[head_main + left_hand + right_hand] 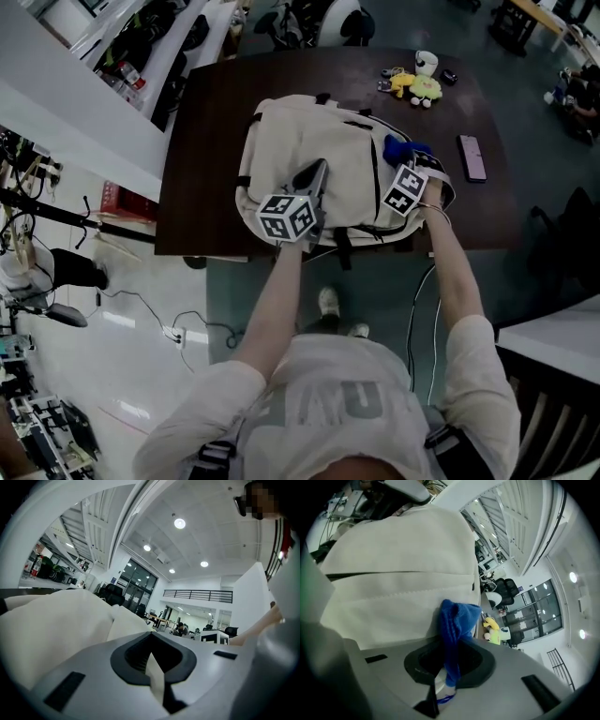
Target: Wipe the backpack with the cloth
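Note:
A cream backpack (pixel 300 141) lies flat on the dark table (pixel 202 187). My left gripper (pixel 314 176) rests on the middle of the pack. In the left gripper view its jaws (pixel 154 670) are shut on a thin cream strip of the backpack (pixel 56 630). My right gripper (pixel 414 167) is at the pack's right edge, shut on the blue cloth (pixel 401 148). In the right gripper view the cloth (pixel 457 618) stands up out of the gripper (pixel 447 667) and touches the backpack's side (pixel 393 573).
A phone (pixel 472 157) lies on the table right of the pack. A yellow plush toy (pixel 424 88) and a white cup (pixel 427 62) sit at the far right corner. The table's near edge runs just below the pack. A red box (pixel 117 200) stands on the floor to the left.

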`<state>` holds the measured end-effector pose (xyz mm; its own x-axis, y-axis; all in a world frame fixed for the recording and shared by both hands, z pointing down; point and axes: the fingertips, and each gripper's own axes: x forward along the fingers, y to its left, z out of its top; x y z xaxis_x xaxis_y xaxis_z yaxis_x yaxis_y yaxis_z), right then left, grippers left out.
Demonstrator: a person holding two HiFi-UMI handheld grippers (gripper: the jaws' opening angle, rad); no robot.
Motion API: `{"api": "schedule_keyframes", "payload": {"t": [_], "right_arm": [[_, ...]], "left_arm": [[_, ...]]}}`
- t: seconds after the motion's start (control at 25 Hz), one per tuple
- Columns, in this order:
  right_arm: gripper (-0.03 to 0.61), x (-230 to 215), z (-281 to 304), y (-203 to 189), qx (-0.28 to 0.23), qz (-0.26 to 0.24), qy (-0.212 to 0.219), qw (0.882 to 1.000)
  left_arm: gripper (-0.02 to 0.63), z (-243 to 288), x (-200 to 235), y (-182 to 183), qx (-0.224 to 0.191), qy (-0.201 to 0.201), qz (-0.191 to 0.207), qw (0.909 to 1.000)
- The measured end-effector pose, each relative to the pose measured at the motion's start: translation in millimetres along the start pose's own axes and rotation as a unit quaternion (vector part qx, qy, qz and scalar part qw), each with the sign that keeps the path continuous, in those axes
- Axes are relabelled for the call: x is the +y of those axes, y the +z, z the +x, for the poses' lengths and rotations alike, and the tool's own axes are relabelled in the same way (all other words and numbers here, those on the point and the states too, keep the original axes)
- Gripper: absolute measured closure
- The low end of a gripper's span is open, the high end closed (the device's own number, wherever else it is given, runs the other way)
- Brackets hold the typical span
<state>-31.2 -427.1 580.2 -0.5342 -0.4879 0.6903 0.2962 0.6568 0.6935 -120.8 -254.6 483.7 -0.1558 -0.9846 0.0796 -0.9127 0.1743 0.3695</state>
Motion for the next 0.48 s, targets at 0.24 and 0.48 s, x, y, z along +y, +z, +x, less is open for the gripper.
{"api": "schedule_keyframes", "payload": {"t": [0.24, 0.48], "right_arm": [[0.537, 35, -22, -7, 0.0, 0.01, 0.02, 1.0], [0.536, 72, -43, -15, 0.002, 0.017, 0.044, 0.999]], "left_arm": [[0.611, -1, -1, 1, -0.001, 0.0, 0.008, 1.0], [0.611, 3, 0, -1, 0.015, 0.023, 0.013, 0.9995]]}}
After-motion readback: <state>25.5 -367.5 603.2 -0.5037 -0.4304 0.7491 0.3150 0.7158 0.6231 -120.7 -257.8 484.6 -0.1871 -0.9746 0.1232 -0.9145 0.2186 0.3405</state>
